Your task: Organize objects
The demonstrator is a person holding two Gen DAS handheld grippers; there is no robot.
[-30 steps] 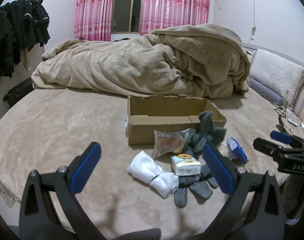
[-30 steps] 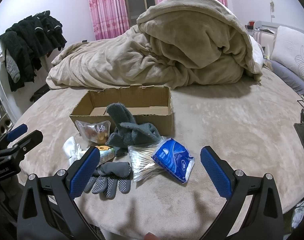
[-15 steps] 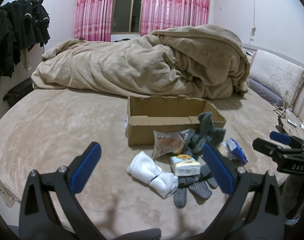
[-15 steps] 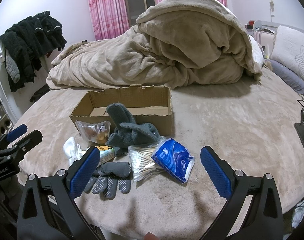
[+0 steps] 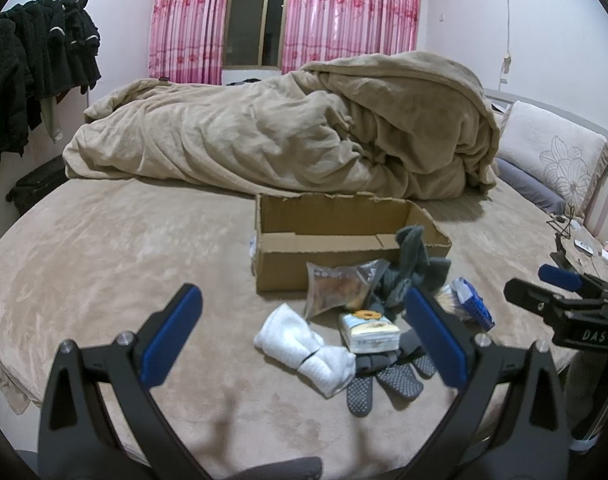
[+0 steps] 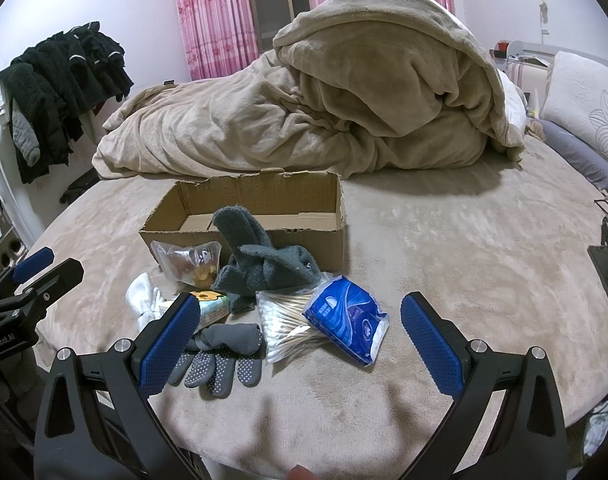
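Several loose items piled on the bed (image 6: 443,240) against the front wall of an open cardboard box (image 6: 264,204): dark grey fleece piece (image 6: 264,264), clear snack bag (image 6: 190,262), white socks (image 5: 307,344), small yellow tissue pack (image 5: 369,330), grey dotted gloves (image 6: 220,356), cotton swab bag (image 6: 288,320), blue tissue pack (image 6: 349,318). Pile sits just ahead of both grippers, none touching. Left gripper (image 5: 304,340) spread wide, holding nothing; right gripper (image 6: 296,340) likewise released. Rumpled beige blanket (image 6: 323,100) behind the box.
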